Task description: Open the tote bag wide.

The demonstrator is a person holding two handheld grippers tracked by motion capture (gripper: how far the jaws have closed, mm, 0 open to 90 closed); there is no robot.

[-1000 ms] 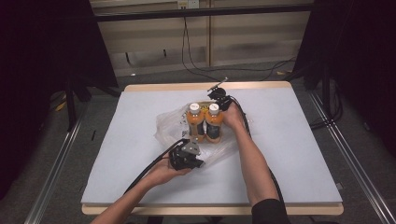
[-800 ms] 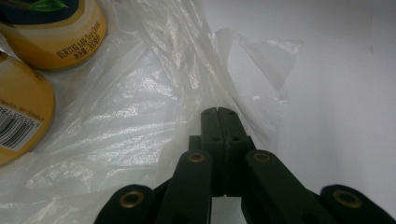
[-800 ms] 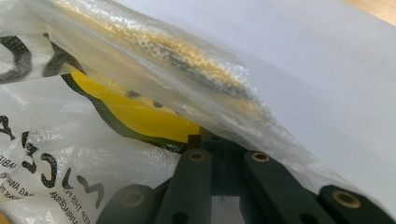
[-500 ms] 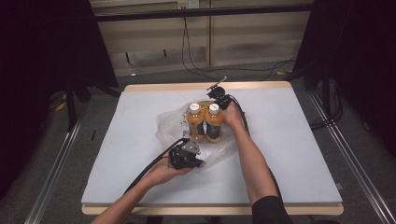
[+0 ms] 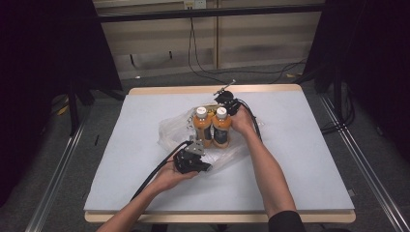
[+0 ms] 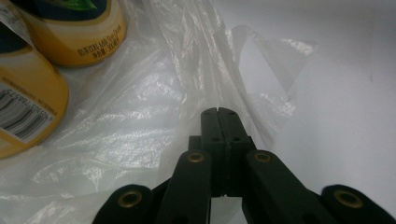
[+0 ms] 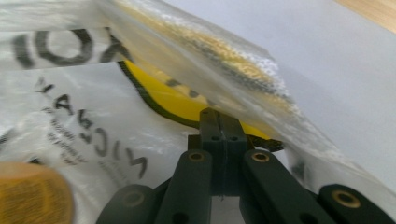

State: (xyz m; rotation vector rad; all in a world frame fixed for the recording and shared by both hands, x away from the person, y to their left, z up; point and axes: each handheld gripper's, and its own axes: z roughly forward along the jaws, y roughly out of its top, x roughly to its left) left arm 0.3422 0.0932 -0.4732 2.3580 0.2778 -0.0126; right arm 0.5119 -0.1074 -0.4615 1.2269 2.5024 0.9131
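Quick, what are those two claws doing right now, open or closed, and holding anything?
Left claw: closed, pinching the clear plastic bag at its near edge.
Right claw: closed, gripping the bag's far side beside the two orange bottles.

wall [image 5: 251,43]: pale panels | floor [image 5: 58,159]: grey | curtains [image 5: 43,58]: black

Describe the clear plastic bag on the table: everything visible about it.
The plastic bag is thin, clear and crinkled, printed with black lettering, spread on the white table. Two orange bottles stand upright on or in it. The left gripper pinches its near edge, the right gripper its far edge, both jaws shut on film.
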